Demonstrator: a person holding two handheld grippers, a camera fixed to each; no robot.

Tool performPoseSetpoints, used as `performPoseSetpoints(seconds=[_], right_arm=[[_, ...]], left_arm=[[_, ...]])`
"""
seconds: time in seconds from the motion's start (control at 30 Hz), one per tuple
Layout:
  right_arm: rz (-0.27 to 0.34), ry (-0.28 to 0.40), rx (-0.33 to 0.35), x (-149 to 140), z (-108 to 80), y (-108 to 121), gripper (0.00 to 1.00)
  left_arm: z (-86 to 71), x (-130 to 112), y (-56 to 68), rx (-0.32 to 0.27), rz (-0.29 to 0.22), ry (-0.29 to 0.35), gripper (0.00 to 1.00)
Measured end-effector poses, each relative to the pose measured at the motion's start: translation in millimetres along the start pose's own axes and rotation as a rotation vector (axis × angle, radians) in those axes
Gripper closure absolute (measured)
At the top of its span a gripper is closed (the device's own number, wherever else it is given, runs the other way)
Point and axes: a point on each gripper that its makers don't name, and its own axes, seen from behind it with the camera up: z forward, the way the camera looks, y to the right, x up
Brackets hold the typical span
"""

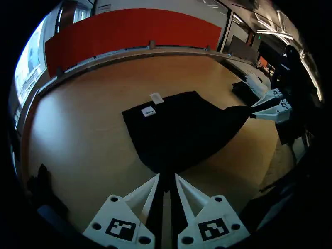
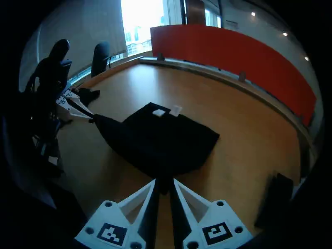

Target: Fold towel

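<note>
A black towel point(image 1: 182, 124) lies spread on the wooden table point(image 1: 83, 124), with two white labels near its far edge. My left gripper point(image 1: 167, 182) is shut on the towel's near corner, lifting it. In the left gripper view the right gripper point(image 1: 253, 113) pinches another corner at the right, pulling the cloth taut. The right gripper view shows the same towel point(image 2: 162, 137), my right gripper point(image 2: 164, 184) shut on its near corner, and the left gripper point(image 2: 92, 117) clamped on the corner at the left.
An orange partition point(image 1: 133, 29) runs along the table's far edge. A dark cloth pile point(image 2: 88, 95) lies on the table near two office chairs point(image 2: 99, 56) by the window. A dark object point(image 2: 276, 199) sits at the table's right edge.
</note>
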Motion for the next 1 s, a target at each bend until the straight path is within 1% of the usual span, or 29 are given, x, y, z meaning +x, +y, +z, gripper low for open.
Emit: performPoseSetpoints(seconds=[0.2, 0.57, 0.8, 1.0], right_arm=[[-0.011, -0.009, 0.016, 1, -11.5, -6, 0.84], [-0.009, -0.015, 0.034, 1, -21.0, -12, 0.84], [-0.023, -0.017, 0.034, 4, -22.1, -8, 0.84], [-0.042, -0.015, 0.030, 11, -17.9, -1, 0.84]], left_arm=[[-13.1, 3, 5.6, -0.010, -0.007, -0.002, 0.90], [-24.6, -1, 11.8, -0.013, -0.013, -0.017, 0.90], [-25.3, 3, 12.9, -0.012, -0.015, -0.014, 0.90], [-19.3, 15, 9.3, -0.012, -0.015, -0.005, 0.90]])
